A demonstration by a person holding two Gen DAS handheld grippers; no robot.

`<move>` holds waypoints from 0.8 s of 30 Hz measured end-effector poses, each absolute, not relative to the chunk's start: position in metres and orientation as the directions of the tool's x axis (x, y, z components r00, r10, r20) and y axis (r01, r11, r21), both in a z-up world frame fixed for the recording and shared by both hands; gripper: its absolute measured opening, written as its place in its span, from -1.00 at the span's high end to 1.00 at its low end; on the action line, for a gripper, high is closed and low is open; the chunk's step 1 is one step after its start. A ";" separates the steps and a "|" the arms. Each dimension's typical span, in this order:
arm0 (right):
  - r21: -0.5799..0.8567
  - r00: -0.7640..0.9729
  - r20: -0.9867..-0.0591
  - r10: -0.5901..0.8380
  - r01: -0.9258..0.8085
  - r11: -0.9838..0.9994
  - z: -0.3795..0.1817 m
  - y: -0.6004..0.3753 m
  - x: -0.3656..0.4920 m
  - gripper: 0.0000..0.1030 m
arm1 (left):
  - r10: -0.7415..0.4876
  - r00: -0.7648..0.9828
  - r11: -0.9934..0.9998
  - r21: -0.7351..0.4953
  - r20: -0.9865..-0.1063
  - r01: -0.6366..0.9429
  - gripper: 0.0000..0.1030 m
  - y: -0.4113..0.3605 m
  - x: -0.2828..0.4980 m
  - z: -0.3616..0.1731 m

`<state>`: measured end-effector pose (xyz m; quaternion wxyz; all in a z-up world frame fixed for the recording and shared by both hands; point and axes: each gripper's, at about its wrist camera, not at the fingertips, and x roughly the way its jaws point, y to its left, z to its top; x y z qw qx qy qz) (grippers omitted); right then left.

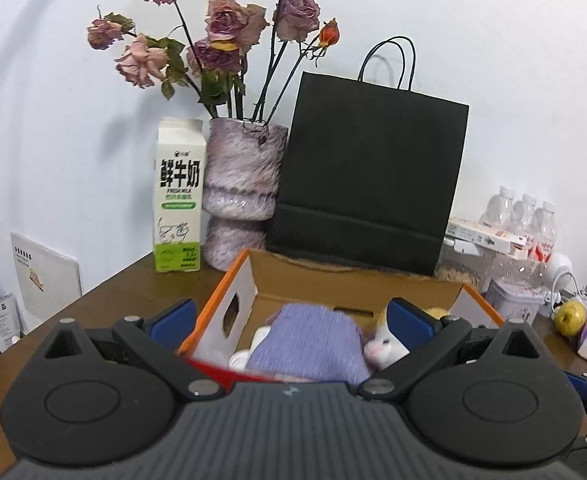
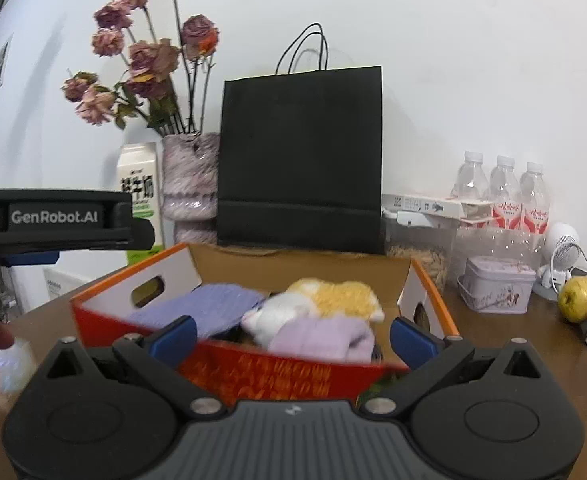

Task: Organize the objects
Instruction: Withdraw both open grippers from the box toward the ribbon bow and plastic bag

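An open cardboard box (image 1: 221,292) with orange rims and a red front wall (image 2: 261,376) stands on the brown table. Inside lie a purple knitted piece (image 1: 309,344) (image 2: 205,308), a white and yellow plush toy (image 1: 385,344) (image 2: 317,300) and a pale lilac knitted item (image 2: 321,338). My left gripper (image 1: 291,320) is open just above the box's near edge, with the purple knit showing between its blue pads. My right gripper (image 2: 292,338) is open in front of the red wall, holding nothing. The left device's black housing (image 2: 53,220) shows at the left of the right wrist view, held by a hand.
Behind the box stand a black paper bag (image 1: 365,184), a furry vase (image 1: 241,192) of dried roses and a milk carton (image 1: 179,196). To the right are water bottles (image 2: 501,188), a lilac tin (image 2: 497,284), a yellow-green apple (image 2: 577,292) and a small white fan.
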<state>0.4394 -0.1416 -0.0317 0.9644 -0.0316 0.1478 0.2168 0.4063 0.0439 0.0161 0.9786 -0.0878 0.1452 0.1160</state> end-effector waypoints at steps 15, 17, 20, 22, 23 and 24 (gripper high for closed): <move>-0.004 0.809 -0.363 0.463 -0.498 0.867 -0.046 -0.139 0.355 -1.00 | 0.187 0.918 0.967 -0.099 -0.349 -0.234 -1.00 0.069 0.333 -0.002; -0.004 0.797 -0.381 0.469 -0.508 0.861 -0.049 -0.135 0.348 -1.00 | 0.177 0.914 0.967 -0.106 -0.366 -0.230 -1.00 0.075 0.324 -0.006; -0.005 0.792 -0.390 0.469 -0.512 0.859 -0.049 -0.129 0.338 -1.00 | 0.173 0.906 0.967 -0.108 -0.386 -0.231 -1.00 0.086 0.312 -0.011; 0.003 0.786 -0.405 0.468 -0.511 0.860 -0.050 -0.125 0.334 -1.00 | 0.169 0.903 0.967 -0.111 -0.395 -0.229 -1.00 0.094 0.306 -0.013; 0.004 0.784 -0.411 0.466 -0.509 0.861 -0.050 -0.123 0.334 -1.00 | 0.167 0.901 0.967 -0.113 -0.401 -0.229 -1.00 0.099 0.302 -0.015; 0.003 0.783 -0.416 0.463 -0.508 0.861 -0.051 -0.121 0.332 -1.00 | 0.168 0.898 0.966 -0.114 -0.406 -0.232 -1.00 0.103 0.298 -0.016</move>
